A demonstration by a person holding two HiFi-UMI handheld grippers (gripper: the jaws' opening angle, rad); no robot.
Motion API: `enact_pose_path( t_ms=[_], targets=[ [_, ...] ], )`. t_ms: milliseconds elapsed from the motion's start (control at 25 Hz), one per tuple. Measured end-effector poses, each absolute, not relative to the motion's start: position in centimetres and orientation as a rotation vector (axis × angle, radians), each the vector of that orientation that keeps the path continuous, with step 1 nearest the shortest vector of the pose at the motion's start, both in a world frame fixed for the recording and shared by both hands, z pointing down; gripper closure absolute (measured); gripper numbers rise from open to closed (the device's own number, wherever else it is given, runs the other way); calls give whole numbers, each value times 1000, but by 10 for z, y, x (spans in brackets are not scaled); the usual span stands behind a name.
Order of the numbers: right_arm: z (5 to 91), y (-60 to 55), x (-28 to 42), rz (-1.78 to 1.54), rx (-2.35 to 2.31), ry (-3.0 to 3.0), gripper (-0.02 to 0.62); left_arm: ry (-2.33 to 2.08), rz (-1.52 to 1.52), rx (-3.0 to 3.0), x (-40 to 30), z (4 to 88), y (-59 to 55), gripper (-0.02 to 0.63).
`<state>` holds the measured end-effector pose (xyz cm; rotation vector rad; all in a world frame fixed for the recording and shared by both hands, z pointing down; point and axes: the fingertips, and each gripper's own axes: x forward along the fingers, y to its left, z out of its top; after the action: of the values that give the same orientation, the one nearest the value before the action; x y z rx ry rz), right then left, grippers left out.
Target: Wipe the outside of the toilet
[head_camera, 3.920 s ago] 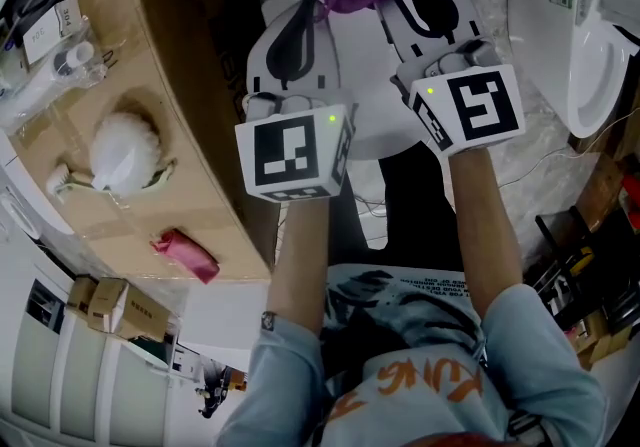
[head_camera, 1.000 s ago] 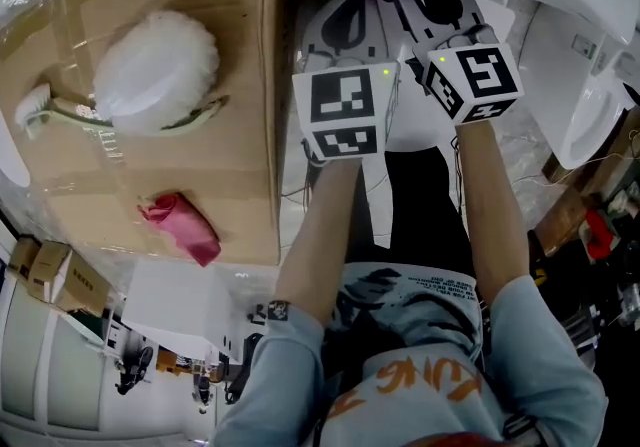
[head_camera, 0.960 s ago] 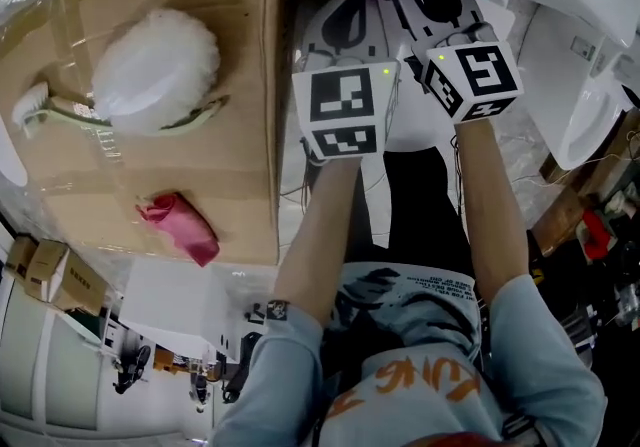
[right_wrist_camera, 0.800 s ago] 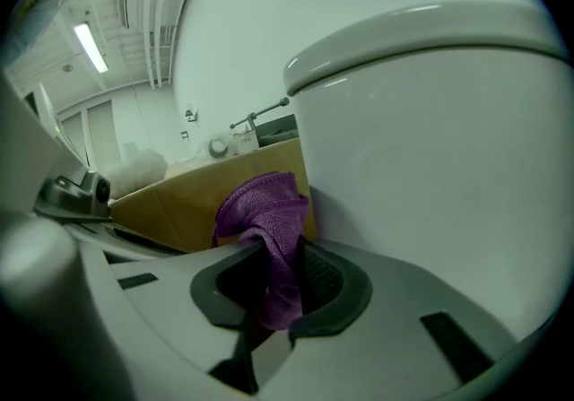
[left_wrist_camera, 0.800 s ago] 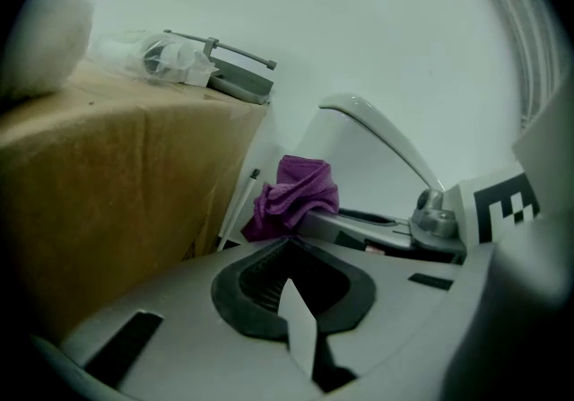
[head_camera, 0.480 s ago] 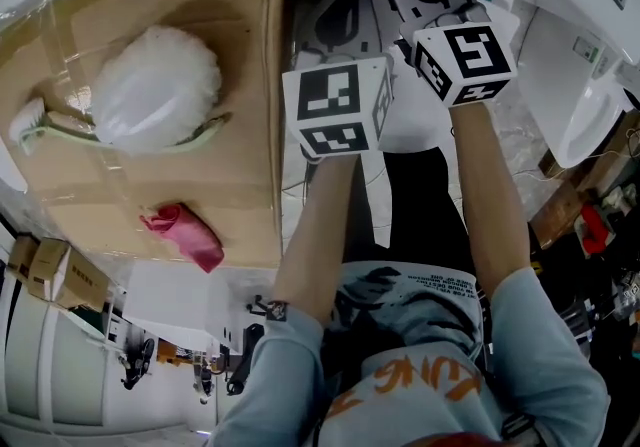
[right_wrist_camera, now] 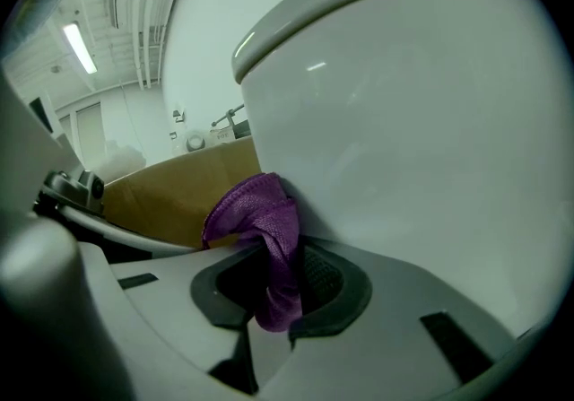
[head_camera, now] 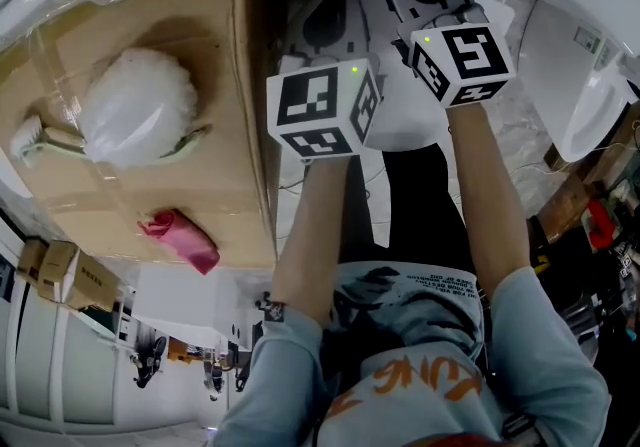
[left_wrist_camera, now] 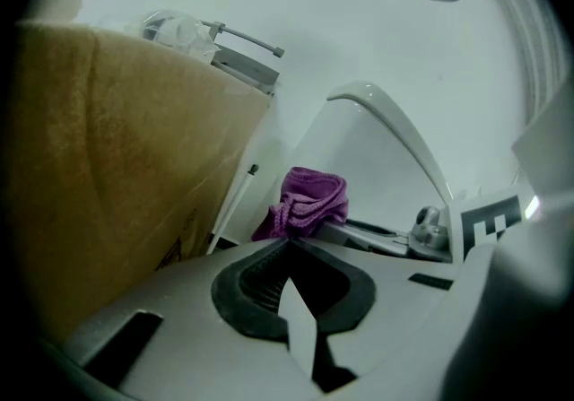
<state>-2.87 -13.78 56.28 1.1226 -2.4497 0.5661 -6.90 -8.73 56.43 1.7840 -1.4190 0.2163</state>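
right gripper clamps 1 cloth against 1 toilet | left gripper closed, empty | surface to its left: 1 brush, 1 rag

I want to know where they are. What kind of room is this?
Probably a workshop or test room set up like a bathroom: a toilet with a purple cloth against it, another white toilet-like fixture nearby, and a cardboard box beside them.

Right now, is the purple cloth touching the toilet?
Touching. The right gripper view shows the cloth pressed against the toilet side, no gap.
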Motion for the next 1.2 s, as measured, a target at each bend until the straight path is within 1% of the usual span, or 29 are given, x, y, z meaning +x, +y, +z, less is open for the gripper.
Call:
enact_pose_path(
  t_ms=[440, 720, 1200],
  targets=[
    [561, -136, 9, 585, 1148, -2450, 515, -1282, 211, 1960, -18, 549, -82, 581],
    [561, -132, 35, 609, 1172, -2445, 515, -1308, 281, 1967, 4, 554, -83, 581],
    [565, -128, 84, 638, 1204, -2438, 515, -1289, 314, 2009, 48, 553, -88, 581]
  ],
)
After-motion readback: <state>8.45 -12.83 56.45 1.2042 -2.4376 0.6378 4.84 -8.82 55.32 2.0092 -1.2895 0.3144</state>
